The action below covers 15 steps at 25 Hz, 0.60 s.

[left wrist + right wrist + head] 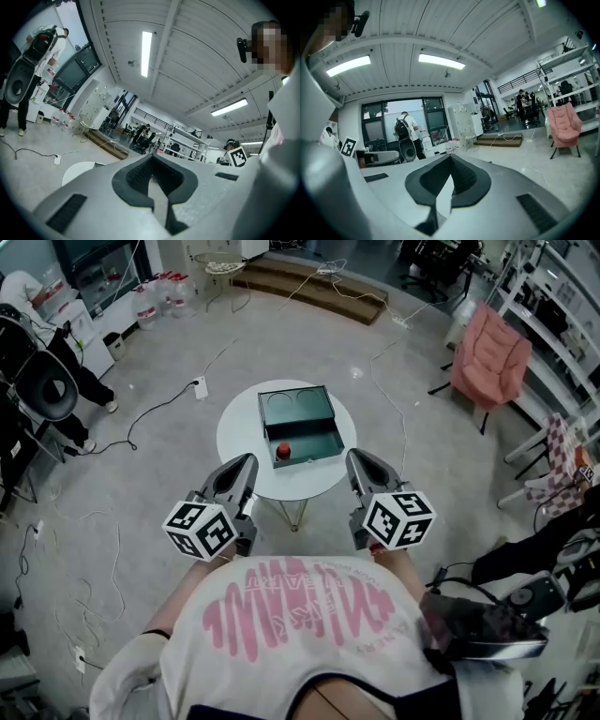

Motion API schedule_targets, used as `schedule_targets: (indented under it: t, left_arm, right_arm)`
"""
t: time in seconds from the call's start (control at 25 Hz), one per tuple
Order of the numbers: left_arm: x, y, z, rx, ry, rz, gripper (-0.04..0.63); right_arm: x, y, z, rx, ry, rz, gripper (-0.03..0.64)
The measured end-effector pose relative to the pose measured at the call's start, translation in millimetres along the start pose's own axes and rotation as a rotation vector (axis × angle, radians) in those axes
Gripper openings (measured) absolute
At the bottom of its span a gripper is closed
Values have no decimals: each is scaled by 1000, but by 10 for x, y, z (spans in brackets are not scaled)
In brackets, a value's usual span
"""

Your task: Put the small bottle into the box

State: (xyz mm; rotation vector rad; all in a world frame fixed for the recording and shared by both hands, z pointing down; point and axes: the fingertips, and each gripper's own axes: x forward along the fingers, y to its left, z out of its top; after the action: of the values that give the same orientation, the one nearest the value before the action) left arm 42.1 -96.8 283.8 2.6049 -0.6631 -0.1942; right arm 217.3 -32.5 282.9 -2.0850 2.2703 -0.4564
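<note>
A dark green box (321,418) stands open on the small round white table (242,439), its lid tipped back. A small red-topped thing (283,451), apparently the small bottle, sits inside the box at its near left corner. Both grippers are held close to the person's chest, well short of the table. My left gripper (247,464) is shut with nothing between its jaws, and my right gripper (354,458) is shut and empty too. In the left gripper view the pads (140,176) meet, pointing up toward the ceiling. The right gripper view shows its pads (461,180) closed together.
A pink chair (489,357) stands at the far right. Cables (159,409) trail over the floor left of the table. A person (37,381) stands at the far left near a loudspeaker. Black equipment (487,624) lies at the person's right.
</note>
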Motion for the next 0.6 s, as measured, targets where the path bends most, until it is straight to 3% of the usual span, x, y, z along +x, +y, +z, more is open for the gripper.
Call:
schedule_targets:
  t: [0.6]
  left_arm:
    - [-429, -706, -596, -13, 0, 138, 8]
  right_arm:
    - [-790, -223, -384, 31, 82, 84, 5]
